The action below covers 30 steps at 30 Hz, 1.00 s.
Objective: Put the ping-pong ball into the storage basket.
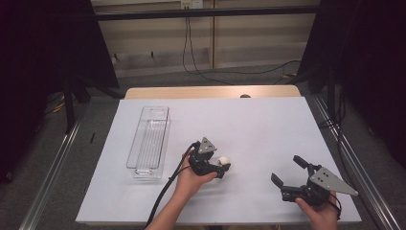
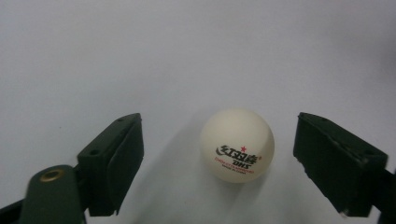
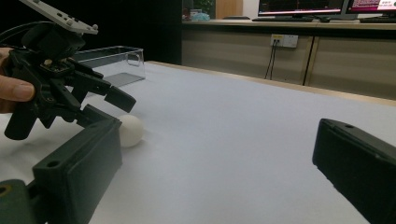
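Ball about to be gripped
Left gripper (image 2: 219,154) jaws wide around the white printed ping-pong ball (image 2: 237,145), not yet touching; right gripper (image 1: 289,171) idle, gaping; clear plastic bin (image 1: 148,142) empty.

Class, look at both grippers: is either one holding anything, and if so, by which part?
Nothing is held. The table-tennis ball lies between the left gripper pads, with gaps either side. The right gripper stands open and empty.

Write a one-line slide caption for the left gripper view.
White ping-pong ball on the table between the left gripper's open jaws, not yet gripped.
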{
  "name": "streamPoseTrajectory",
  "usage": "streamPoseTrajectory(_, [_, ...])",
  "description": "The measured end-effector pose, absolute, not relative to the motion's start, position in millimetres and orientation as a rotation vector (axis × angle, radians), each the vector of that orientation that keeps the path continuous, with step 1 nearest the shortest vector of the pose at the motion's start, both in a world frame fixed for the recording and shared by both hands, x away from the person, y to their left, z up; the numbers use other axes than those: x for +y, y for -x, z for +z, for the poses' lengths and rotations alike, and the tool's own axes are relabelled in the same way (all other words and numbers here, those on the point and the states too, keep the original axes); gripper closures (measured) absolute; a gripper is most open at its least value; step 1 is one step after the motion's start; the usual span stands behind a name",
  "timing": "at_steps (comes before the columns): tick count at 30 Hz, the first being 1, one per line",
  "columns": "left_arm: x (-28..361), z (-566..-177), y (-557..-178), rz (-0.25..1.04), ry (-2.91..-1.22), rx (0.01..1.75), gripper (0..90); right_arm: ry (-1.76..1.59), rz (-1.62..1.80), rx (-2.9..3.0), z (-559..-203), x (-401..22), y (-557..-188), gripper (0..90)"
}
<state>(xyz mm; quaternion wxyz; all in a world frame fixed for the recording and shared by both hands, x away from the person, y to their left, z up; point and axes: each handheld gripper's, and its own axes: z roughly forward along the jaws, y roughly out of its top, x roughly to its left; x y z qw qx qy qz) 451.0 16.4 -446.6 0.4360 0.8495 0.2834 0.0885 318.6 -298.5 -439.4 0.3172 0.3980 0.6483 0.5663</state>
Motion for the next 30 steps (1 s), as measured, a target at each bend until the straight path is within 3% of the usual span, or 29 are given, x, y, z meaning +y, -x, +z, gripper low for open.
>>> streamPoseTrajectory(17, [12.3,-452.5,-452.8,0.185,-2.173,0.658,38.2,-1.052,1.486,1.706,-439.6,-298.1,-318.9,1.1])
streamPoseTrajectory(30, [8.2,-451.8,-454.3,0.143,-2.175,0.654,43.4,-1.052,1.49,1.709,-439.6,-297.6,-318.9,1.1])
